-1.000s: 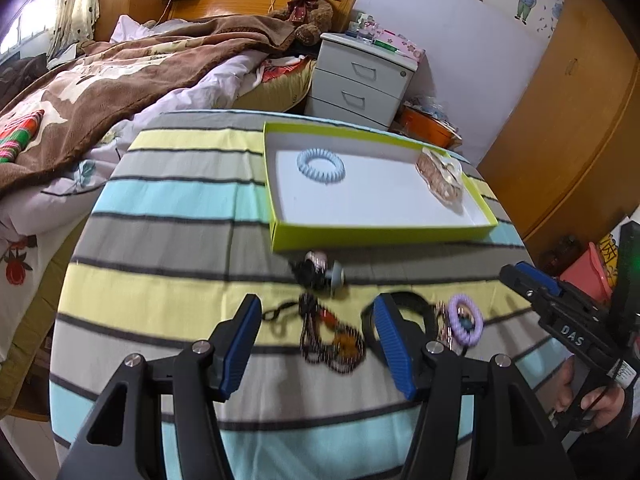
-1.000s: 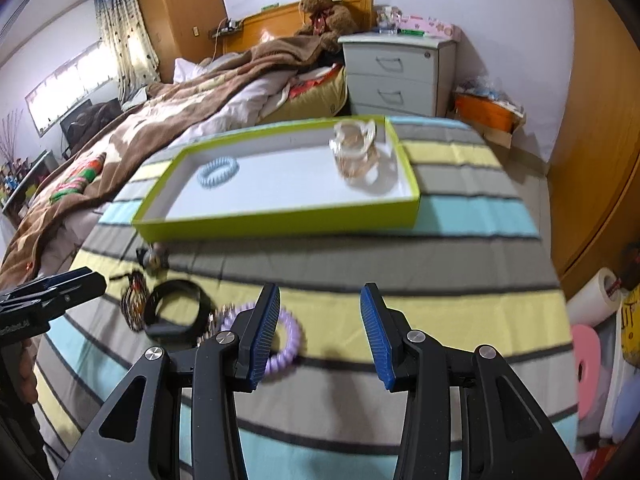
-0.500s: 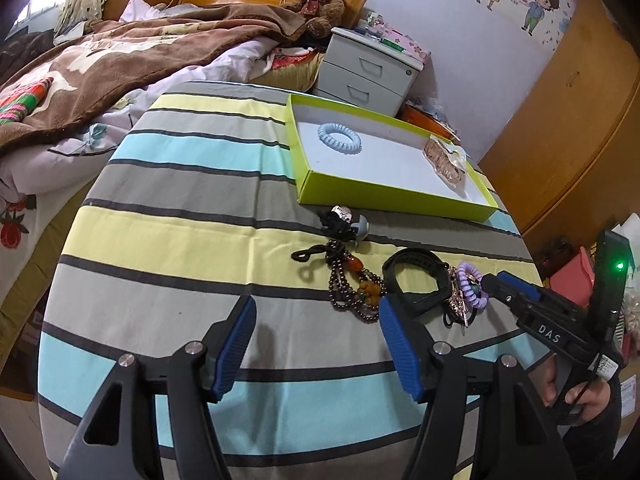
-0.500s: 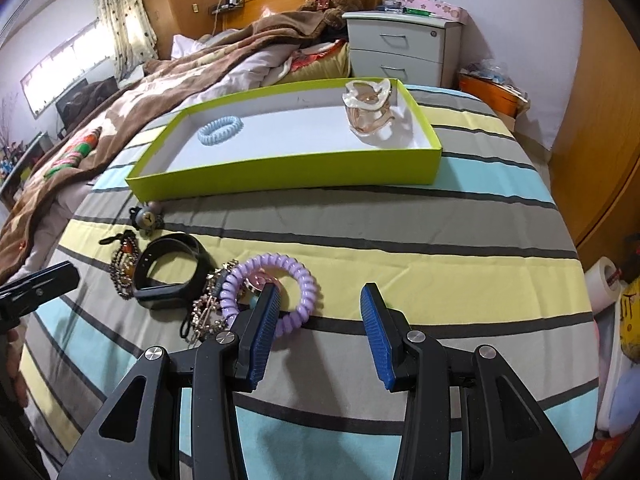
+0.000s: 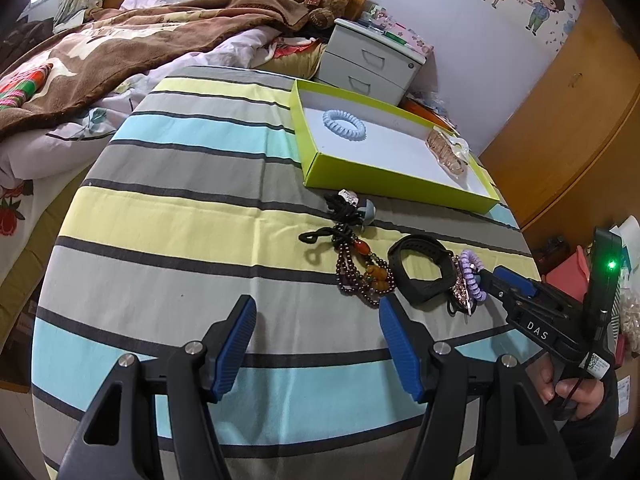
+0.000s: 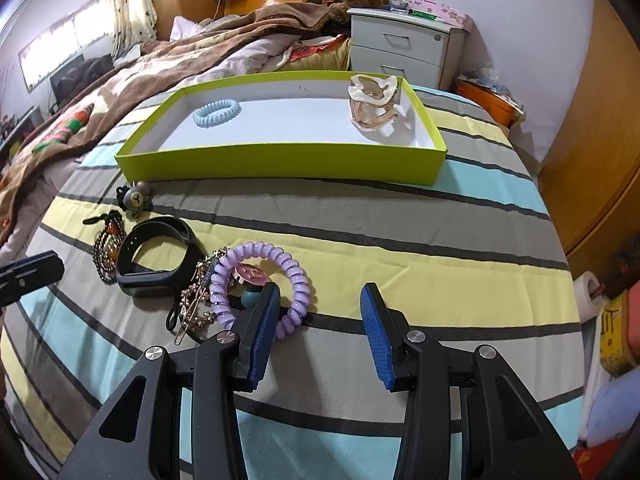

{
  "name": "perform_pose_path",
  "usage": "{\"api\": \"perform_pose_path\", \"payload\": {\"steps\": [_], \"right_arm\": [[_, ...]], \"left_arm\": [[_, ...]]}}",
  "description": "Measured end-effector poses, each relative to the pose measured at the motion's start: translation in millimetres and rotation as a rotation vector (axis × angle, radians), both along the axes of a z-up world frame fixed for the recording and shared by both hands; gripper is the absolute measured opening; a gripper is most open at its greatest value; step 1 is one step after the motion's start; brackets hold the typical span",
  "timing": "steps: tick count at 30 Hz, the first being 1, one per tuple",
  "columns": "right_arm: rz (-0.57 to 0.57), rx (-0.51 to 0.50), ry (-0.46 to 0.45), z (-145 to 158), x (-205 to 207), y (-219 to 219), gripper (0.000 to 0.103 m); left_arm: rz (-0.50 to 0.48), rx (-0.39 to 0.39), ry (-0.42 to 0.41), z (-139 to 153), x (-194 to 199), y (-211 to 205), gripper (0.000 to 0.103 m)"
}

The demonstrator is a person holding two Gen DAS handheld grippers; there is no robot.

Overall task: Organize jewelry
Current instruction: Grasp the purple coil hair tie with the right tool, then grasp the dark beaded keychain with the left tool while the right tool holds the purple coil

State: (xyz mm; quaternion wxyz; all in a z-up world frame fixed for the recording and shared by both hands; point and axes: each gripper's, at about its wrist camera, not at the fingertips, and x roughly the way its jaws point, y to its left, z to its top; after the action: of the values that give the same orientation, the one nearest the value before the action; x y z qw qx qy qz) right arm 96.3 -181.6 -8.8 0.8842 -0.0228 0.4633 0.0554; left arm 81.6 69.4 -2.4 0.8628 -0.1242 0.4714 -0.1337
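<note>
A lime-green tray [image 6: 280, 160] [image 5: 392, 184] holds a pale blue coil hair tie [image 6: 217, 112] [image 5: 344, 124] and a clear beige hair claw [image 6: 374, 108] [image 5: 446, 150]. In front of it lie a bear hair tie [image 6: 134, 198], a dark bead bracelet [image 5: 360, 276] [image 6: 105, 254], a black wristband [image 6: 158, 256] [image 5: 422, 268], a gold rhinestone clip [image 6: 194, 304] and a purple coil hair tie [image 6: 260, 284] [image 5: 472, 276]. My right gripper [image 6: 316, 308] [image 5: 504, 280] is open, its left finger at the purple tie's near edge. My left gripper [image 5: 316, 320] is open and empty, short of the beads.
The table has a striped cloth [image 5: 180, 208]. A bed with a brown blanket [image 5: 120, 48] lies to the left. A grey nightstand [image 6: 404, 46] stands behind the tray. Wooden wardrobe doors [image 5: 568, 92] are on the right. The table's right edge drops to floor clutter [image 6: 612, 320].
My right gripper has moved forward and down to the purple coil tie. My left gripper has drawn back from the jewelry pile and now sits short of the beads. Both stay open.
</note>
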Motion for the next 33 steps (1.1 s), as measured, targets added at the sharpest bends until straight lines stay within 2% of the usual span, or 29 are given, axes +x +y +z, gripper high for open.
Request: {"api": "perform_pose_path", "payload": {"steps": [8, 26, 33], "right_arm": [[0.007, 0.003, -0.005, 0.4, -3.0, 0.5, 0.011], [-0.064, 0.156, -0.074, 12.3, -5.8, -33.7, 0.010], [-0.088, 0.201, -0.099, 17.9, -8.1, -47.5, 0.010]], "left_arm": [[0.006, 0.005, 0.000, 1.0, -0.2, 1.6, 0.066], [0.029, 0.041, 0.033, -1.7, 15.5, -13.5, 0.065], [0.041, 0.120, 0.042, -6.5, 30.8, -31.2, 0.065]]}}
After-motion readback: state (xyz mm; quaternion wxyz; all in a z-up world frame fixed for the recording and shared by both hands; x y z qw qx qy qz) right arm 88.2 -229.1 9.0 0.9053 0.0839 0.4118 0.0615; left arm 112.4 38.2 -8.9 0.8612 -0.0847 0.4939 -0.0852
